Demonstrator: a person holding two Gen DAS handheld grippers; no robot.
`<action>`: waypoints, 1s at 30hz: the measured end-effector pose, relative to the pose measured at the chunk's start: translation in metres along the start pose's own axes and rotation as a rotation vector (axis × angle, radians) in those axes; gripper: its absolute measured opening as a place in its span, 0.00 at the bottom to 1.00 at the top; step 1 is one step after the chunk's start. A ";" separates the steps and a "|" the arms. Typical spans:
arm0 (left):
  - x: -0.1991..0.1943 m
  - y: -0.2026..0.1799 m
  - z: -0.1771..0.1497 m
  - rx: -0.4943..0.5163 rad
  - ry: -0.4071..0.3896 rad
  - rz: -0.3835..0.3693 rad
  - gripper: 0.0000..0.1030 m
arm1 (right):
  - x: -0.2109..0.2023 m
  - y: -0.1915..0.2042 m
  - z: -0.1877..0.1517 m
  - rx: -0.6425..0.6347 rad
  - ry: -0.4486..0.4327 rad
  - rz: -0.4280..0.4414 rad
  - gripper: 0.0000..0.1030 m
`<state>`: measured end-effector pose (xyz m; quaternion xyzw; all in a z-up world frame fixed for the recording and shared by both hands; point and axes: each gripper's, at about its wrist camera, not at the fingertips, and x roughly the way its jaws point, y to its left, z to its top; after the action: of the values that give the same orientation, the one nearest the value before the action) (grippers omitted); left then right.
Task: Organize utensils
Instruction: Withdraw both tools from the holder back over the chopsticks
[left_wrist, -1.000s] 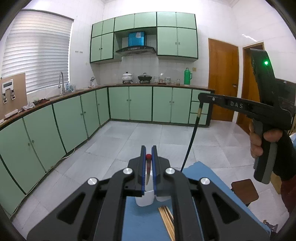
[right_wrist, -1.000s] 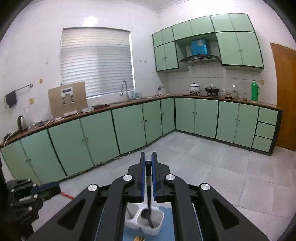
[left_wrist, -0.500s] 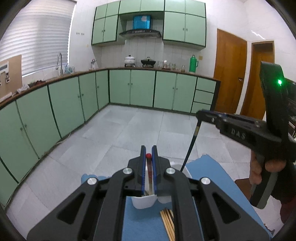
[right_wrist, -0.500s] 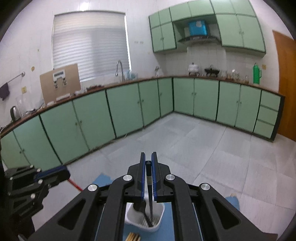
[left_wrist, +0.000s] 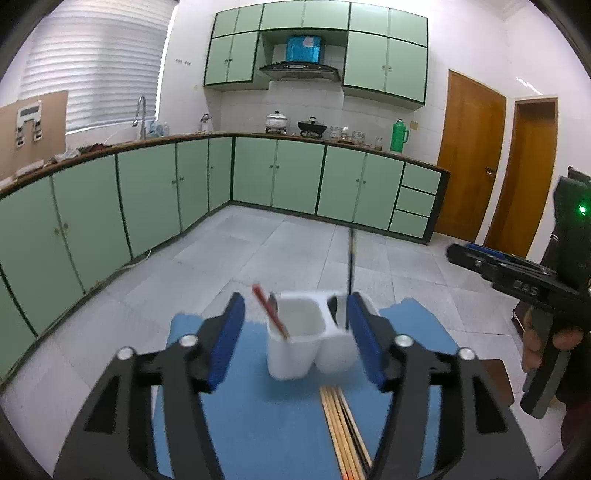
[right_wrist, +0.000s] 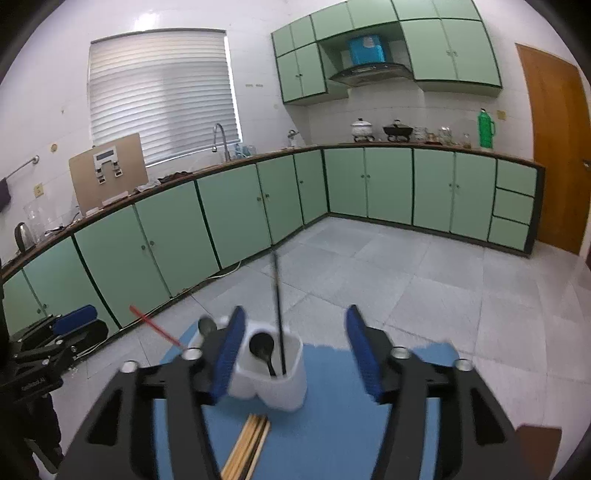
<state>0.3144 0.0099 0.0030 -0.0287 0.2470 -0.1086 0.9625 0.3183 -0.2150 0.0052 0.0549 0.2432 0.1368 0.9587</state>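
On the blue mat (left_wrist: 258, 424) at 6 o'clock I see the white holder (left_wrist: 308, 334) between the wide-open, empty left gripper (left_wrist: 295, 332) and right gripper (right_wrist: 291, 350), chopsticks (left_wrist: 341, 428) nearer me

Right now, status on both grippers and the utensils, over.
Left gripper open, empty. Right gripper open, empty. Red-handled utensil and black ladle stand in white holder. Chopsticks lie on blue mat; nothing blocking.

Green cabinets (left_wrist: 155, 199), grey tiled floor (left_wrist: 295, 251), blinds (right_wrist: 162, 110)
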 end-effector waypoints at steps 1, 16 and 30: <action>-0.004 -0.001 -0.009 -0.004 0.008 0.001 0.64 | -0.007 -0.001 -0.010 0.012 -0.001 -0.007 0.70; -0.029 -0.008 -0.137 -0.033 0.172 0.021 0.86 | -0.059 0.016 -0.135 0.087 0.115 -0.060 0.94; -0.026 0.014 -0.229 0.028 0.384 0.126 0.86 | -0.052 0.042 -0.246 0.078 0.299 -0.100 0.94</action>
<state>0.1849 0.0285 -0.1868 0.0212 0.4257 -0.0552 0.9029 0.1461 -0.1799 -0.1792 0.0588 0.3908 0.0861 0.9146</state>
